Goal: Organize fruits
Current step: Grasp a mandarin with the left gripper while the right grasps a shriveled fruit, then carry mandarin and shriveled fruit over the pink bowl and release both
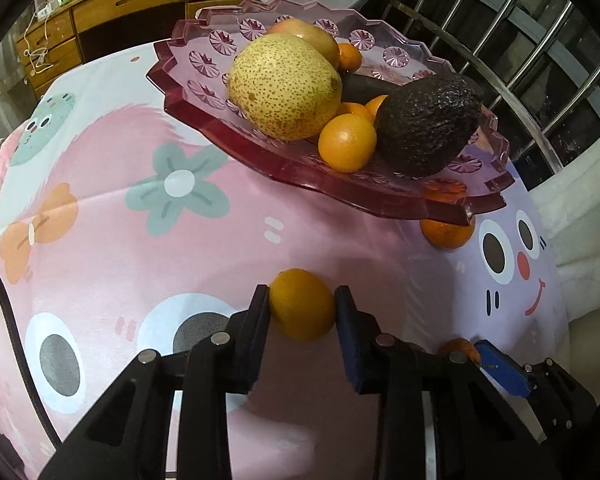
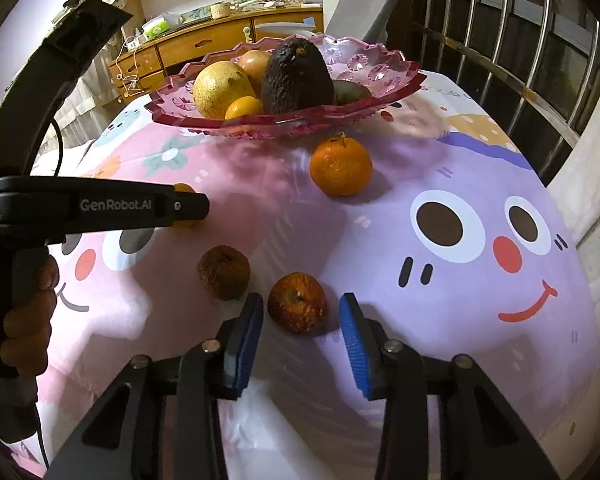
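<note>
In the left wrist view my left gripper (image 1: pixel 302 306) is shut on a small orange (image 1: pixel 302 300) that rests on the tablecloth, with a pad against each side. The right wrist view shows that gripper (image 2: pixel 202 206) from the side, the orange (image 2: pixel 185 189) mostly hidden behind it. My right gripper (image 2: pixel 300 302) stands astride a wrinkled red-brown fruit (image 2: pixel 298 302), and a narrow gap shows on each side of it. A second shrivelled brown fruit (image 2: pixel 223 266) lies just to the left. The pink plate (image 1: pixel 300 172) holds a pear (image 1: pixel 284 84), an avocado (image 1: pixel 428 120) and small oranges (image 1: pixel 346 142).
A mandarin (image 2: pixel 340 166) sits on the cloth just in front of the plate (image 2: pixel 260 126). A person's hand (image 2: pixel 24 312) holds the left gripper's handle. A metal railing (image 2: pixel 520 40) runs along the right, and a wooden dresser (image 2: pixel 204 44) stands behind the table.
</note>
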A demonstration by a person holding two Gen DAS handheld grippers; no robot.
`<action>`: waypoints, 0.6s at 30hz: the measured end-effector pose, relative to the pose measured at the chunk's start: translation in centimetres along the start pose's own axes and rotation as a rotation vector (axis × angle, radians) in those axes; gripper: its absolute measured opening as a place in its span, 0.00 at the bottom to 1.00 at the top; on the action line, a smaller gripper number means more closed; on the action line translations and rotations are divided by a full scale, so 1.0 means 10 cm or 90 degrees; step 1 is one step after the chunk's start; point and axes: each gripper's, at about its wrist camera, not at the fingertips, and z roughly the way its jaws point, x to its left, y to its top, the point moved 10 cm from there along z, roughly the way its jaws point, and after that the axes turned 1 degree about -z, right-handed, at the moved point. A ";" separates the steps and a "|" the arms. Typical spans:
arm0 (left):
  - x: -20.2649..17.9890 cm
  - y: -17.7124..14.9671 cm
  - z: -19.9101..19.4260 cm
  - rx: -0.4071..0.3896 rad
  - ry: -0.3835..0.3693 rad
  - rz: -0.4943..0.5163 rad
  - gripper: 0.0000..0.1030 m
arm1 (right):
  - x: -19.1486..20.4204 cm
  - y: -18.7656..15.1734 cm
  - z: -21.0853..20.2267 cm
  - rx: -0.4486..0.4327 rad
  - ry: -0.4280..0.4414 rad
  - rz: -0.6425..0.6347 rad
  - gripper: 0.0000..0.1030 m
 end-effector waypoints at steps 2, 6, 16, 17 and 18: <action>0.01 0.00 0.00 0.002 0.000 0.000 0.29 | 0.02 0.00 0.01 0.000 0.005 -0.005 0.32; 0.04 -0.01 -0.02 0.013 0.008 -0.010 0.29 | 0.04 0.02 0.02 0.002 0.014 -0.015 0.31; 0.32 0.01 -0.23 0.051 0.032 -0.074 0.29 | 0.10 0.13 -0.08 0.006 0.066 -0.036 0.30; 0.35 0.03 -0.26 0.053 0.038 -0.077 0.29 | 0.11 0.14 -0.10 0.003 0.066 -0.044 0.30; 0.39 0.05 -0.29 0.055 0.045 -0.080 0.29 | 0.12 0.16 -0.12 0.000 0.066 -0.055 0.30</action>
